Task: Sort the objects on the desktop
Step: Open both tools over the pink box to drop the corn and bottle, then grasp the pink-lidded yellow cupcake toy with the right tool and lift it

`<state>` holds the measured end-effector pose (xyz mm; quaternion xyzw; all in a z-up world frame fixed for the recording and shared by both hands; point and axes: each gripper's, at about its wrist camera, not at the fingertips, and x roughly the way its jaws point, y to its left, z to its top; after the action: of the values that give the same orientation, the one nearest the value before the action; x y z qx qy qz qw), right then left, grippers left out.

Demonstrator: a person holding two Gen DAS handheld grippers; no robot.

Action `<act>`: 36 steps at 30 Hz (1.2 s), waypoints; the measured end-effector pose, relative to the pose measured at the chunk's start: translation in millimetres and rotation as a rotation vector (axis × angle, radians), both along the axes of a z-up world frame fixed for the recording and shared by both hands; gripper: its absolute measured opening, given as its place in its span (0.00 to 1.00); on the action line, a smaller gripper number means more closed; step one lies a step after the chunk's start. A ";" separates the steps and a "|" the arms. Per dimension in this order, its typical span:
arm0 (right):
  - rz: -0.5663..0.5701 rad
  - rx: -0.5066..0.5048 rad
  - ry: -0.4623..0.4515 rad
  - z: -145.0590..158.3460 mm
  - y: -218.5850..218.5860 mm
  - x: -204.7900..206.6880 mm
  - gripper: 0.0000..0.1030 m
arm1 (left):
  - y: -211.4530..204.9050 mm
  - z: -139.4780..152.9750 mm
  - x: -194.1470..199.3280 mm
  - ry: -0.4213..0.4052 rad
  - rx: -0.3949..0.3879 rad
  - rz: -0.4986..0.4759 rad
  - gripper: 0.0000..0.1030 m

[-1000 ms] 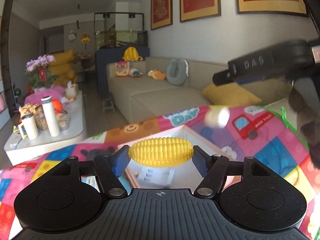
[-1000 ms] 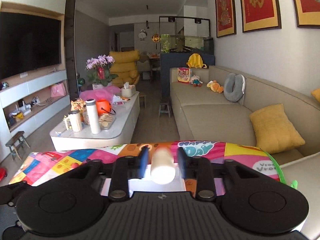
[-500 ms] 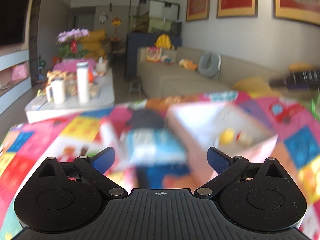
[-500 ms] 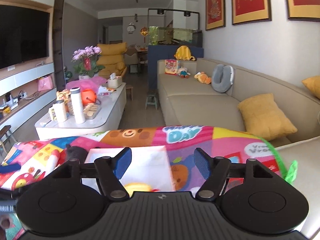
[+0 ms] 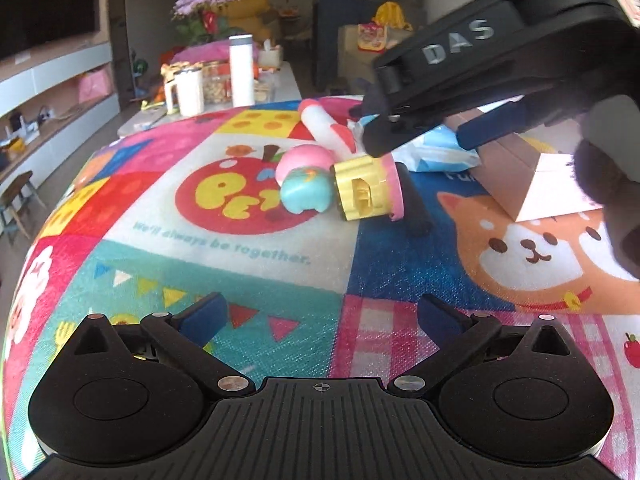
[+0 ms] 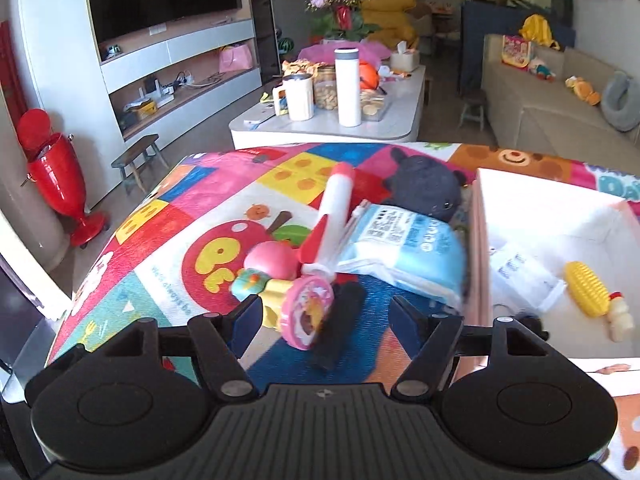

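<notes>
My left claw is spread wide over bare mat. My right claw is opening around the pink-and-yellow toy, unpinched. Corn lies in the white box, far right.

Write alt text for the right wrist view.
The right gripper, jaws opening and empty, reaches toward a pile of toys on a colourful play mat: a pink round toy, a black stick and a blue packet. To the right, an open box holds a yellow corn toy.
</notes>
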<state>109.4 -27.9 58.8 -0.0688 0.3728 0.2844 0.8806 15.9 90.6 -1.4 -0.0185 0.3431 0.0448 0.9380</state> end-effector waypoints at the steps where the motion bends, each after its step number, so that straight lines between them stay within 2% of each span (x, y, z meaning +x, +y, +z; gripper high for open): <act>1: 0.003 -0.019 -0.006 -3.4 8.6 1.2 0.77 | -2.0 -0.3 -0.2 0.000 0.010 0.001 1.00; 6: 0.010 -0.168 0.001 -24.0 40.2 7.1 0.76 | -3.5 0.0 0.0 -0.005 0.004 0.005 1.00; 9: 0.011 -0.236 -0.004 -29.2 49.4 3.0 0.48 | -3.9 0.8 -0.4 -0.005 0.004 0.005 1.00; 11: -0.012 -0.278 0.001 -26.1 48.9 -2.8 0.22 | -3.8 1.2 -1.0 -0.008 0.000 0.008 1.00; 13: -0.008 -0.286 -0.021 -19.0 40.6 -13.7 0.17 | -4.2 1.7 -2.0 -0.009 -0.003 0.015 1.00; 18: -0.002 -0.316 -0.065 -4.8 1.1 -50.0 0.17 | -6.2 2.9 -4.8 -0.013 0.017 0.038 1.00; 22: -0.002 -0.372 -0.105 -2.8 -29.5 -73.4 0.15 | -14.6 3.3 -5.7 -0.021 0.087 0.038 1.00; 26: 0.002 -0.466 -0.218 -11.4 -41.9 -94.9 0.15 | -23.2 3.2 -3.9 -0.023 0.148 0.030 1.00; 29: 0.017 -0.497 -0.303 -19.9 -39.9 -110.7 0.15 | -16.8 2.7 -3.9 -0.019 0.115 0.032 1.00; 32: 0.051 -0.461 -0.345 -21.5 -38.7 -124.4 0.16 | -9.7 2.4 -3.7 -0.013 0.074 0.047 1.00; 36: 0.124 -0.297 -0.259 -14.2 -53.4 -138.9 0.17 | -3.4 1.7 -3.7 -0.006 0.033 0.060 1.00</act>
<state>-29.5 -81.4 44.6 -0.2567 0.2894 0.2689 0.8821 12.2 87.2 0.3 -0.0136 0.3387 0.0784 0.9375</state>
